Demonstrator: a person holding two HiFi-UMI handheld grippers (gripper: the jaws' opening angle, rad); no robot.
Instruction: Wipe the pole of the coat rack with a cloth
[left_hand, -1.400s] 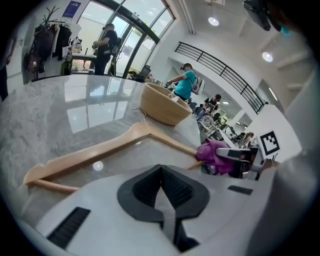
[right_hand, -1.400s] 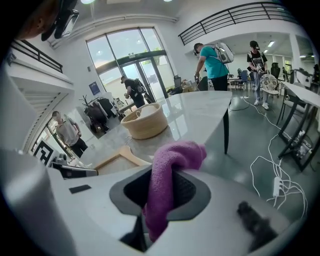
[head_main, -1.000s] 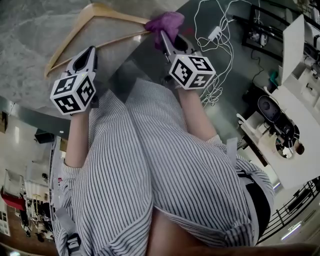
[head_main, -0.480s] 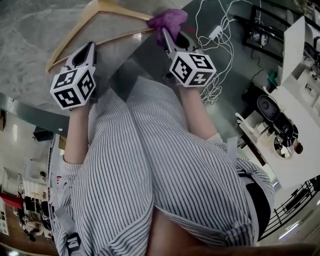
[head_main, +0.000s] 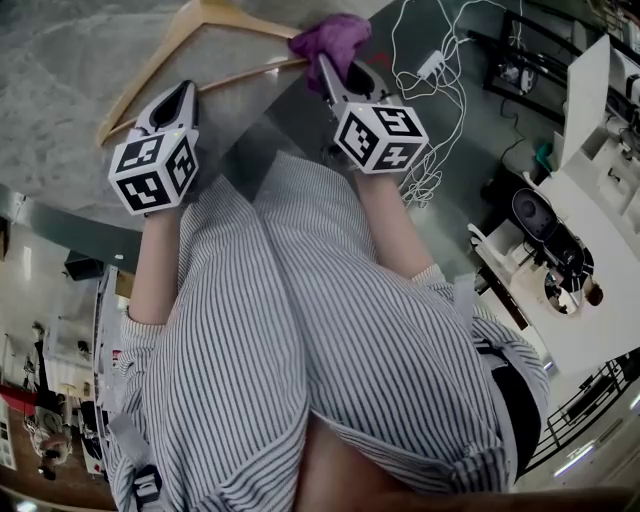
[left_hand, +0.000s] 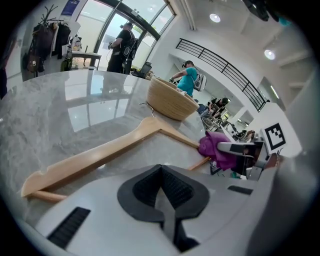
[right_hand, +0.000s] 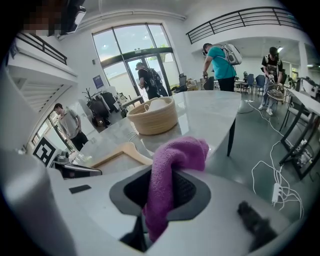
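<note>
A wooden coat hanger (head_main: 165, 50) lies flat on the grey marble table (head_main: 60, 90). My right gripper (head_main: 325, 72) is shut on a purple cloth (head_main: 333, 38), which bunches over the hanger's right end near the table edge. In the right gripper view the cloth (right_hand: 172, 170) hangs down between the jaws of this gripper (right_hand: 160, 197). My left gripper (head_main: 186, 96) hovers just short of the hanger's lower bar, shut, with nothing in it. The left gripper view shows the hanger (left_hand: 115, 145) ahead of the closed gripper (left_hand: 161, 187), and the cloth (left_hand: 215, 147) at the right.
A woven basket (left_hand: 170, 100) stands on the table beyond the hanger. White cables and a power strip (head_main: 430, 70) lie on the floor right of the table. Several people stand in the background. The person's striped clothing (head_main: 300, 350) fills the lower head view.
Both grippers have shifted slightly up the view toward the hanger. The cloth stays held in the right gripper at the hanger's right end.
</note>
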